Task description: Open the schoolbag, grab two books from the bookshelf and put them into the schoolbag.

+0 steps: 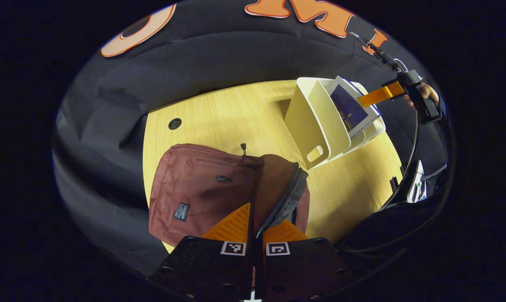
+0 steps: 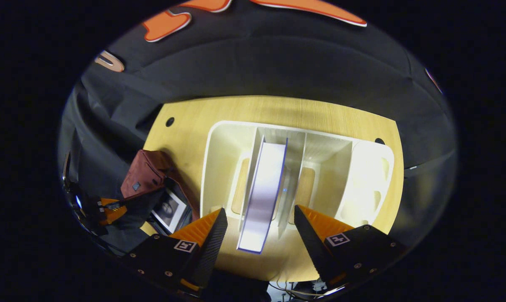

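Observation:
A maroon schoolbag (image 1: 198, 188) lies on the wooden table (image 1: 219, 113). My left gripper (image 1: 261, 220) is shut on its zipper edge and holds the flap up. The white bookshelf (image 1: 311, 121) stands at the right with one book (image 1: 351, 110) leaning in it. In the left gripper view my right gripper (image 1: 378, 95) hovers over that book. In the right gripper view the book (image 2: 263, 197) stands on edge in a middle slot of the bookshelf (image 2: 219, 159). My right gripper (image 2: 261, 235) is open, one finger on each side of the book and not touching it. Another book (image 2: 169, 209) shows inside the schoolbag (image 2: 146, 174), next to the left gripper (image 2: 110, 209).
A hand (image 1: 429, 93) holds the right gripper. Cable holes (image 1: 175, 123) sit in the table near its far edge. Black cloth surrounds the table. A cable and small devices (image 1: 416, 188) lie off the table's right side.

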